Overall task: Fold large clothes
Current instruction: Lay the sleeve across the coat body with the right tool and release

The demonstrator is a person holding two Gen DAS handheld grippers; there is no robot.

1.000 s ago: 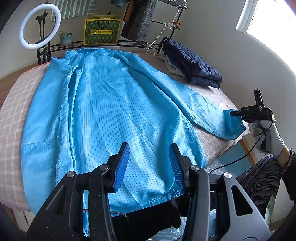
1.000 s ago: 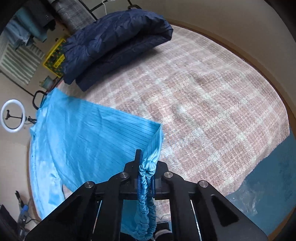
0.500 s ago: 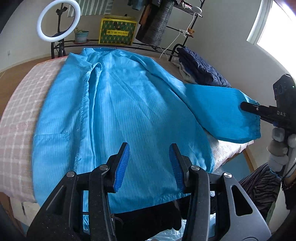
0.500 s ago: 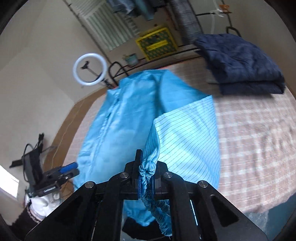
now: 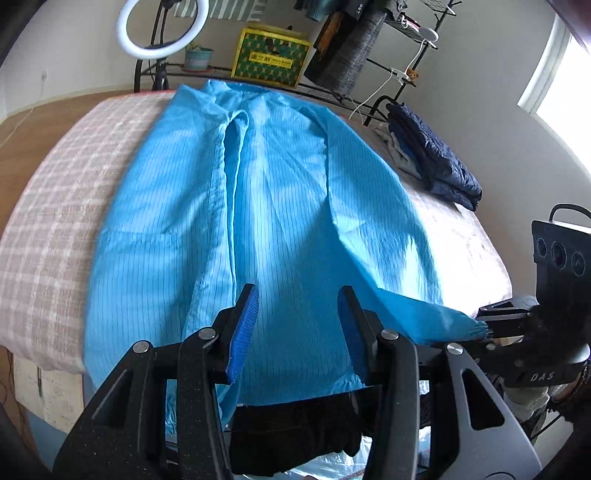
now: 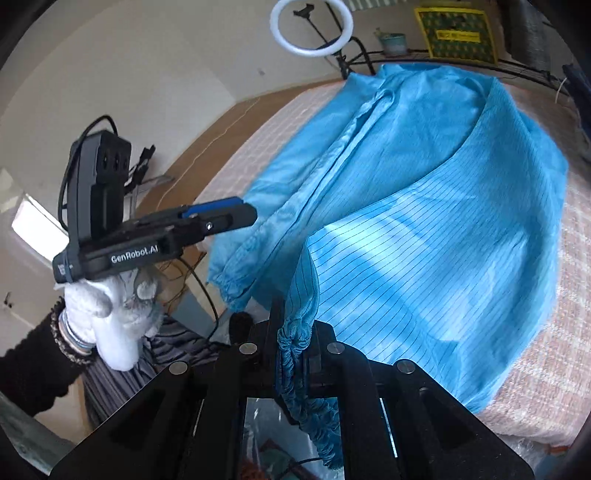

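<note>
A large bright-blue pinstriped coat point(image 5: 266, 206) lies front-up on the bed, collar at the far end. Its right sleeve point(image 6: 424, 221) is pulled across the body toward the near hem. The elastic sleeve cuff point(image 6: 295, 343) sits pinched between the fingers of my right gripper point(image 6: 295, 321), whose jaws are opening slightly with the cuff still between them. In the left wrist view that right gripper point(image 5: 484, 328) is at the lower right, cuff point(image 5: 469, 326) at its tip. My left gripper point(image 5: 297, 332) hovers open over the coat's hem, nothing between its blue pads; its other sighting is the left gripper point(image 6: 236, 214) beside the left sleeve.
The bed has a pink plaid cover point(image 5: 55, 221). A folded navy jacket point(image 5: 436, 162) lies at its far right. Behind stand a ring light point(image 5: 162, 29), a plant pot point(image 5: 197, 59), a yellow-green box point(image 5: 271, 59) and a metal rack. A white-gloved hand point(image 6: 107, 310) holds the left gripper.
My right gripper has carried the sleeve cuff from the bed's right side across the coat to the near hem, rolling as it went. The left gripper drifted slightly and stayed open.
</note>
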